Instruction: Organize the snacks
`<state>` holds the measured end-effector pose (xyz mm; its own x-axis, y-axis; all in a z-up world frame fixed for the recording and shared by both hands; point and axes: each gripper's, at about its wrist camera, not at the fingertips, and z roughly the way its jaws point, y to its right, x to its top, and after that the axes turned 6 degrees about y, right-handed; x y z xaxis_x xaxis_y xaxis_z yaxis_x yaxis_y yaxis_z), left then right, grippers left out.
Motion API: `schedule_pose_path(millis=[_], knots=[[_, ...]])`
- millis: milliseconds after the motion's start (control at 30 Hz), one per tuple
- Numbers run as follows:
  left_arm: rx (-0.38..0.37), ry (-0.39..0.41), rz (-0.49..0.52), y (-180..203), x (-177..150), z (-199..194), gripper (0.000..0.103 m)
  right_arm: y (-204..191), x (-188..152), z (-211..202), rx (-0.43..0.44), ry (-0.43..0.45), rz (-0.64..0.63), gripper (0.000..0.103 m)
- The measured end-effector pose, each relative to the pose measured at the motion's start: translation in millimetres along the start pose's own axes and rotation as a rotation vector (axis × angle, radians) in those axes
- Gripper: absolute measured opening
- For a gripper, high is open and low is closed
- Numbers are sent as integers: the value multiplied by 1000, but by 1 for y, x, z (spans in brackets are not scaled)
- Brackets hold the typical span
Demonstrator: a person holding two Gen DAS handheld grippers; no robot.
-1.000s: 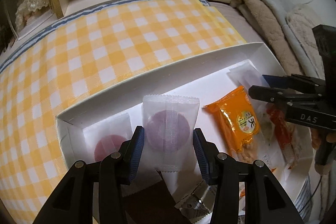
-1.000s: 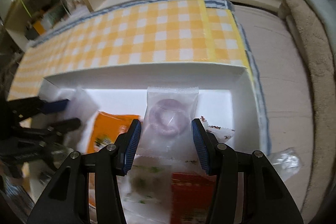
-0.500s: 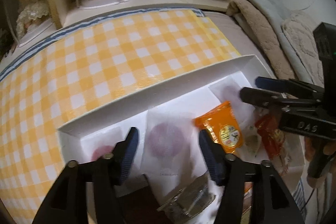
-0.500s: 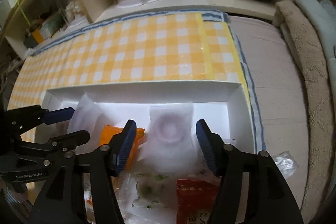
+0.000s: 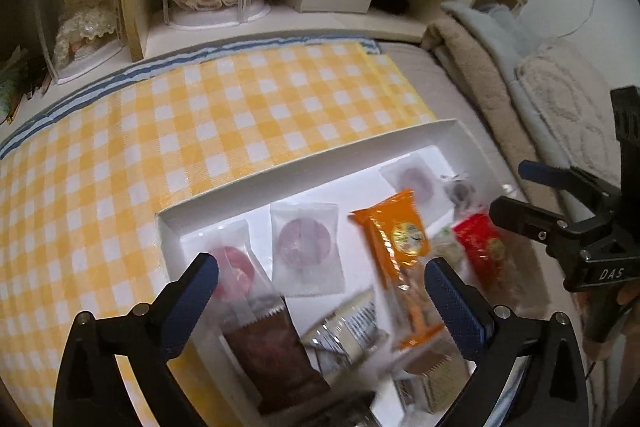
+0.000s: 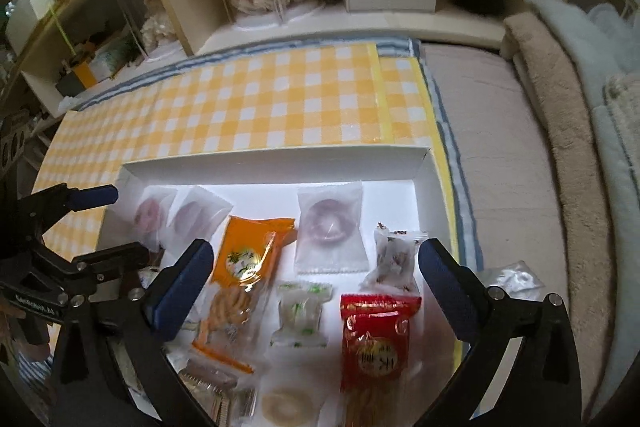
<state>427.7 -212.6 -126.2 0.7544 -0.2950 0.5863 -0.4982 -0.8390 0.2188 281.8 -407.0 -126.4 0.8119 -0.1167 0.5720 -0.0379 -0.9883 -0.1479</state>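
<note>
- Two frosted clear packets with purple round sweets lie flat in the shallow white cardboard tray (image 6: 280, 163): one purple packet (image 5: 306, 253) toward the tray's left end, the other, a ring-shaped purple sweet packet (image 6: 329, 229), nearer its right end, both close to the far wall.
- Each is near square and stands square to the tray's walls.
- The long orange snack bag (image 6: 244, 267) lies between them, its long axis running from the far wall toward the near edge, tilted a little; the red snack bag (image 6: 374, 343) lies the same way on the right.
- The tray sits on a yellow-and-white checked cloth (image 5: 200, 131) on the bed.
- The near end of the tray is cut off by the picture edge; a brown packet (image 5: 272, 359) and a silvery wrapper (image 5: 352, 327) there are blurred, the print unreadable.
- The left gripper (image 5: 322, 291) has its blue-padded fingers spread wide, having just been opening, nothing between them, above the purple packet and clear of it.
- The right gripper (image 6: 310, 281) likewise has just opened wide, holding nothing.
</note>
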Motion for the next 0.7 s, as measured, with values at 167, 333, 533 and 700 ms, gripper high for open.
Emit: schedule_pose_path(millis=[167, 333, 533, 700], knots=[[5, 57, -14, 6, -6, -47, 103, -9, -3, -34, -7, 39, 9, 103], [36, 105, -27, 12, -19, -101, 103, -23, -10, -69, -11, 67, 13, 103], [79, 159, -22, 26, -47, -163, 103, -39, -25, -112, -30, 120, -7, 103], [151, 216, 39, 44, -78, -208, 103, -54, -42, -145, -57, 170, -24, 103]])
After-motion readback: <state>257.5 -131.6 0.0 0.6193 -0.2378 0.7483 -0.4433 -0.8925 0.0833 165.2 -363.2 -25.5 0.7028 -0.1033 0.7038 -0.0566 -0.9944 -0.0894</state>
